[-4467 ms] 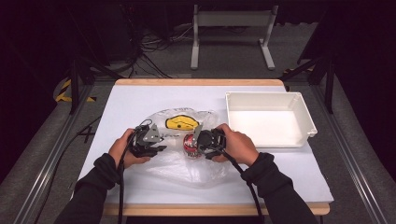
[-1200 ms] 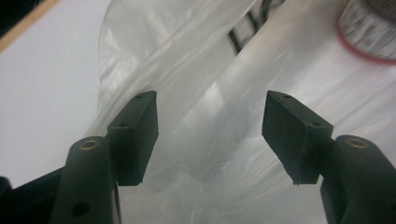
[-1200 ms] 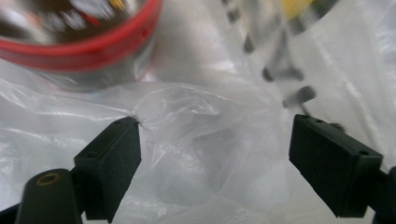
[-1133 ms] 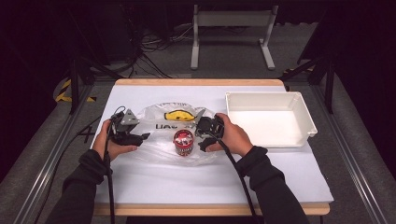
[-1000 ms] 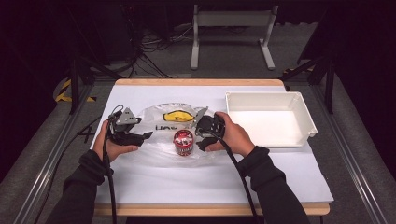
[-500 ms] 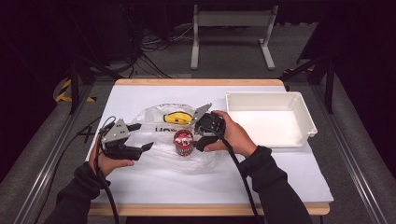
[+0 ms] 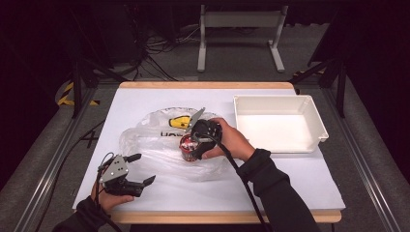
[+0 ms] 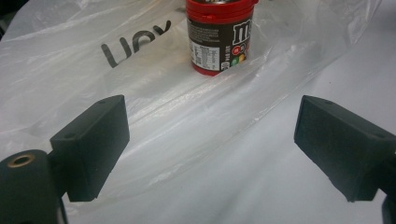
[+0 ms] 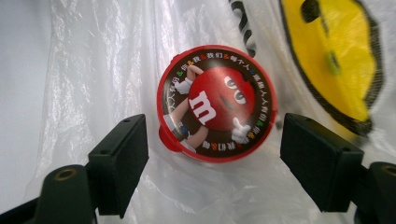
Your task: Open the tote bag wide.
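Standing upright on a clear plastic bag (image 7: 164, 150), a red candy jar (image 7: 187, 147) points its lid straight up between the released right gripper (image 7: 192, 145) jaws; left gripper (image 7: 141, 169) also released.

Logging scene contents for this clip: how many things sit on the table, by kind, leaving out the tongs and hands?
Candy jars: 1, red-lidded candy jar standing upright on the bag
Plastic bags: 1, clear plastic bag with a yellow smiley print, lying flat
Trays: 1, white tray at the table's right
Total: 3
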`<state>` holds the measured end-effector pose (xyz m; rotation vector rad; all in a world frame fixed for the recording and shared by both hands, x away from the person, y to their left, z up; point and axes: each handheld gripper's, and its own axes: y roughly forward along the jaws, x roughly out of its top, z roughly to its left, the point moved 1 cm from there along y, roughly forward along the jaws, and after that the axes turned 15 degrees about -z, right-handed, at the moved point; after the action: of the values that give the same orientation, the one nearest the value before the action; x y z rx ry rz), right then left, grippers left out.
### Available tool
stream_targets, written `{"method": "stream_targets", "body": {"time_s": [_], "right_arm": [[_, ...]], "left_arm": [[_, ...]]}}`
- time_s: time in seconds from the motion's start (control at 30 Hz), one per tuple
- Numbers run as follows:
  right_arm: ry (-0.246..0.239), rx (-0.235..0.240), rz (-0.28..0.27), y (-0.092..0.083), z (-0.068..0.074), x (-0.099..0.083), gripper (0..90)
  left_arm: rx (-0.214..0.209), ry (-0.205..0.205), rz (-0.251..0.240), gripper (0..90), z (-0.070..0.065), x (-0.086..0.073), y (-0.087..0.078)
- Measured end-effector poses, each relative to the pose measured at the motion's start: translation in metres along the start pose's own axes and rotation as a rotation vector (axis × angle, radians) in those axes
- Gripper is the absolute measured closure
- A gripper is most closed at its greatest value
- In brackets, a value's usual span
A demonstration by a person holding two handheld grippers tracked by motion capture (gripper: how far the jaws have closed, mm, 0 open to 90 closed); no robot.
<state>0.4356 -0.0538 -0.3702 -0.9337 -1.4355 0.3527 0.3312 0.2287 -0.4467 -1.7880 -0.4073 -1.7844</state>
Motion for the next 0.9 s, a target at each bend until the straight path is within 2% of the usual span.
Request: {"method": "stream_targets", "body": {"time_s": [0.03,0.1,0.23,0.33,0.43,0.5,0.6,0.9], "right_arm": [[-0.004,0.003,0.016,0.003,0.0,0.0,23.6],[0.0,0.007,0.032,0.01,-0.001,0.0,22.7],[0.005,0.019,0.038,0.018,-0.002,0.004,21.0],[0.007,0.023,0.048,0.024,-0.003,0.005,21.0],[0.019,0.007,0.077,0.033,-0.003,0.005,21.1],[0.031,0.028,0.086,0.036,-0.005,0.005,24.7],[0.035,0.04,0.098,0.038,-0.006,0.006,25.3],[-0.007,0.042,0.142,0.034,0.001,0.011,26.0]], "left_arm": [[0.003,-0.01,-0.006,11.2,0.001,-0.002,-0.001],[0.016,-0.006,-0.008,11.0,0.002,-0.006,-0.001],[0.044,0.006,0.029,11.1,0.003,-0.012,0.004],[0.043,0.014,0.033,11.1,0.003,-0.013,0.004],[0.038,0.009,0.037,11.1,0.003,-0.013,0.005],[0.031,0.006,0.056,10.1,0.004,-0.013,0.007],[0.025,0.006,0.047,10.0,0.004,-0.013,0.006],[0.004,-0.011,0.055,10.6,0.006,-0.013,0.007]]}}
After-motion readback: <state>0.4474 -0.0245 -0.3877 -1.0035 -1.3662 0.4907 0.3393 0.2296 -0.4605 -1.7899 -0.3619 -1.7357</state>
